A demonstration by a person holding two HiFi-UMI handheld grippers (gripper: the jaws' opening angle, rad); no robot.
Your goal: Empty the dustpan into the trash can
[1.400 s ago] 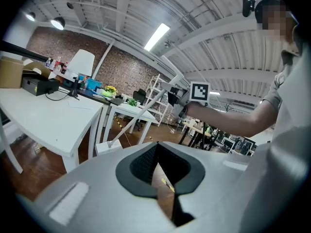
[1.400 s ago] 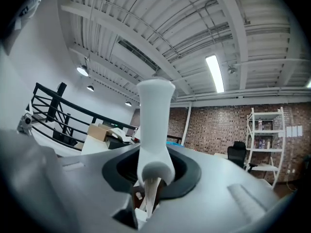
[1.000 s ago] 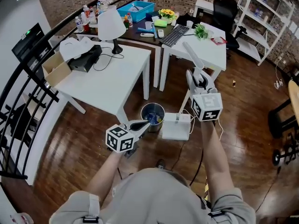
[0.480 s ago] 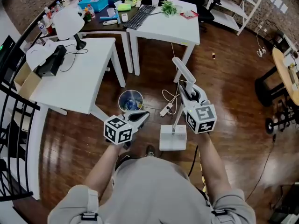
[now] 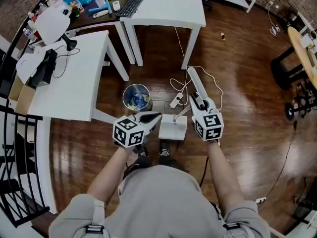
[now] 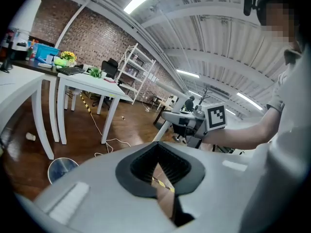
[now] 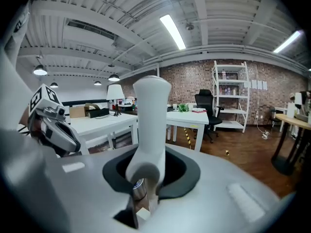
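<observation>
My right gripper (image 5: 198,103) is shut on the long white handle (image 5: 193,82) of the dustpan. Its white pan (image 5: 173,128) hangs low in front of the person's shoes. In the right gripper view the handle (image 7: 148,115) rises straight up between the jaws of the right gripper (image 7: 144,177). The round metal trash can (image 5: 136,97), with rubbish inside, stands on the floor up and left of the pan. My left gripper (image 5: 154,117) points at the pan's left edge, shut with nothing in it. In the left gripper view, beyond the left gripper (image 6: 158,152), the trash can (image 6: 62,168) shows at lower left.
A white table (image 5: 74,78) stands left of the can and another (image 5: 168,11) behind it. A power strip with a white cable (image 5: 176,100) lies on the wood floor just past the pan. A black railing (image 5: 15,148) runs at far left, and a black stool (image 5: 290,66) stands at right.
Both grippers have come down toward the person's feet. The dustpan has moved from beside the trash can to a spot nearer the shoes, and the can now lies farther away.
</observation>
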